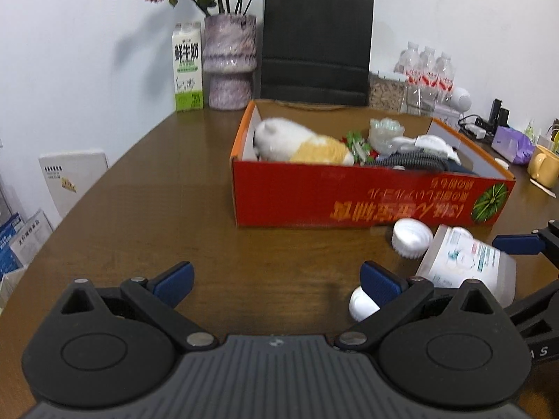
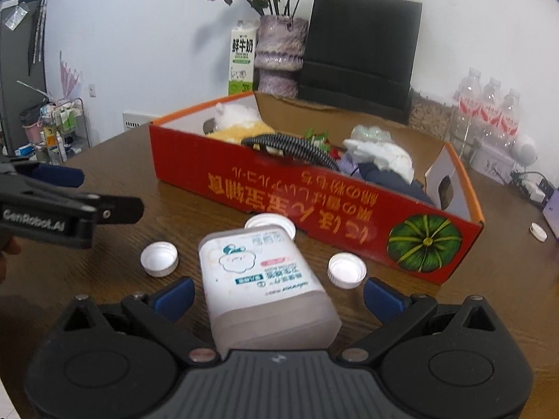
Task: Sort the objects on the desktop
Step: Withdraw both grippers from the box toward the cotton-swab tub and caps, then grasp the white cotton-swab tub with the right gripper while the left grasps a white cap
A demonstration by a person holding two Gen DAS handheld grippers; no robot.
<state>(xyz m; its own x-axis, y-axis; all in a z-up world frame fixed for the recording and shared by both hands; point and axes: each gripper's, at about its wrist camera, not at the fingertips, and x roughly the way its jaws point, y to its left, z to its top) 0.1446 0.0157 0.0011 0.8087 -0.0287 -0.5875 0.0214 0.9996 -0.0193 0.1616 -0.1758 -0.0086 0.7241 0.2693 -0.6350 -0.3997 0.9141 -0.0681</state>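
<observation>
A translucent white container with a printed label lies on its side on the brown table. My right gripper is open around it, with a gap at each finger. Three white caps lie loose around it, left, right and behind. Just beyond stands the red cardboard box, holding a white-and-yellow plush toy, a ribbed hose and other items. My left gripper is open over bare table, left of the container. One cap sits partly hidden behind its right finger.
At the back stand a milk carton, a vase of dried flowers and a black paper bag. Water bottles, a yellow mug and a purple packet are at the right. A fourth cap lies far right.
</observation>
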